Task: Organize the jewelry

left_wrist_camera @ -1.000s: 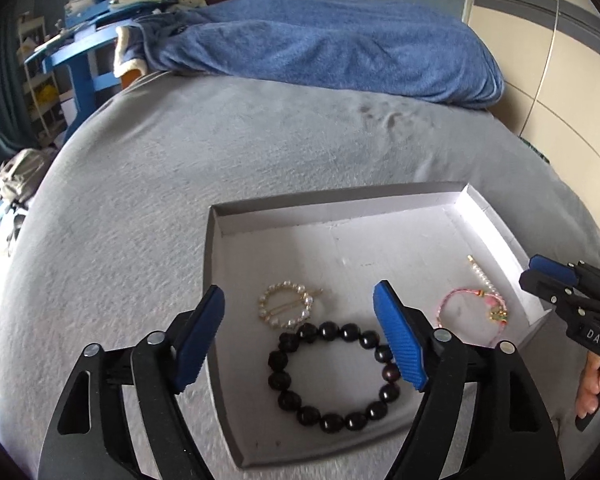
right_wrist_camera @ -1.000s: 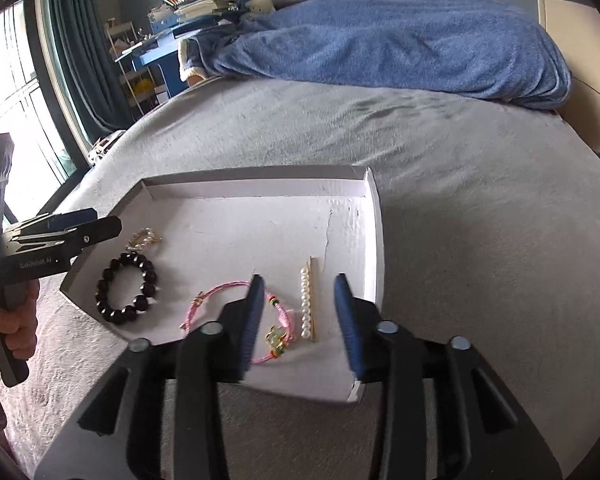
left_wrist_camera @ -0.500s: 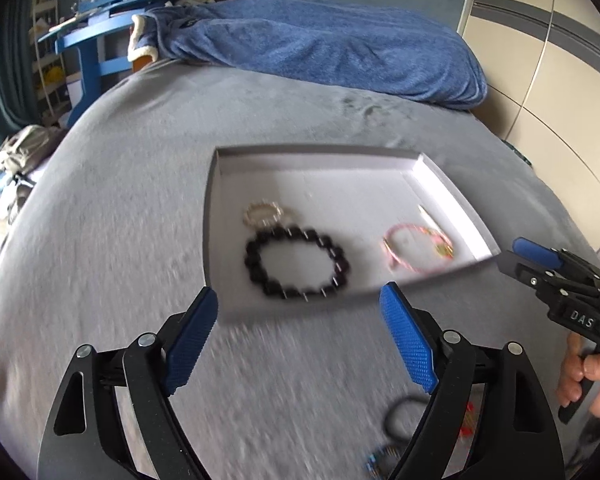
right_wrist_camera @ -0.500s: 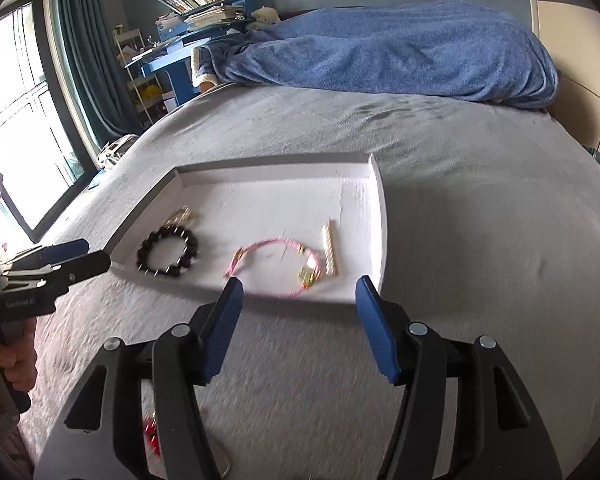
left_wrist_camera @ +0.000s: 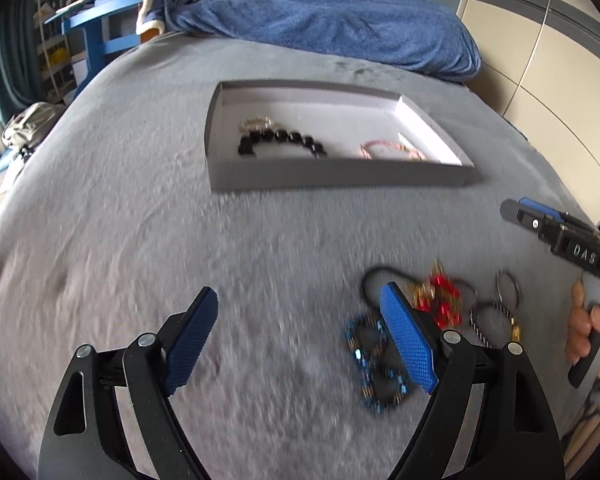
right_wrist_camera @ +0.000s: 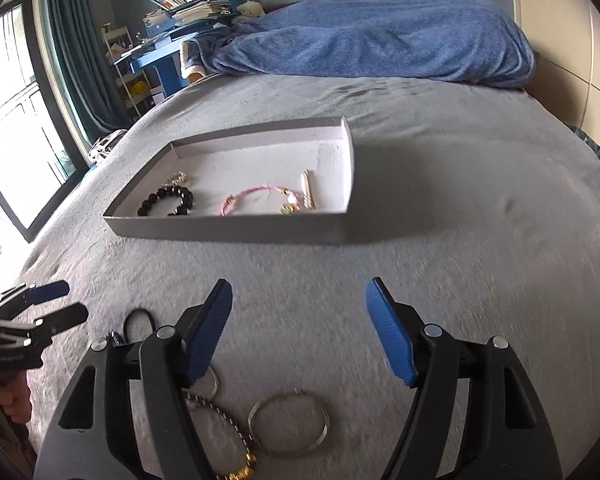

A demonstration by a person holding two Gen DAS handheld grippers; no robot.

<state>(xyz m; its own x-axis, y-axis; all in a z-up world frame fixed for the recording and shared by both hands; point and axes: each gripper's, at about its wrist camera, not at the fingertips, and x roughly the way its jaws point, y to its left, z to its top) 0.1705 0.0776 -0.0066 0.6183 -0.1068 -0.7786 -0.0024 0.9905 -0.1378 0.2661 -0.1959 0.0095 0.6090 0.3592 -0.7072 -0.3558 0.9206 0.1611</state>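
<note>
Both tongs have withdrawn from the tray [right_wrist_camera: 236, 234], now upper centre. Left tongs [left_wrist_camera: 300, 340] and right tongs [right_wrist_camera: 300, 328] spread, empty; loose bracelets [left_wrist_camera: 384, 364] lie lower right on the bed [left_wrist_camera: 140, 200].

The bangle [right_wrist_camera: 288, 424] looked like polished metal, the tray [right_wrist_camera: 228, 234] matt card, the bedcover [right_wrist_camera: 440, 240] napped cloth

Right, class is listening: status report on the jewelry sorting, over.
Left gripper open, empty; right gripper open, empty. Black bead bracelet and pink cord bracelet in shallow grey cardboard tray. Silver metal bangle loose on bedspread. Path unobstructed.
</note>
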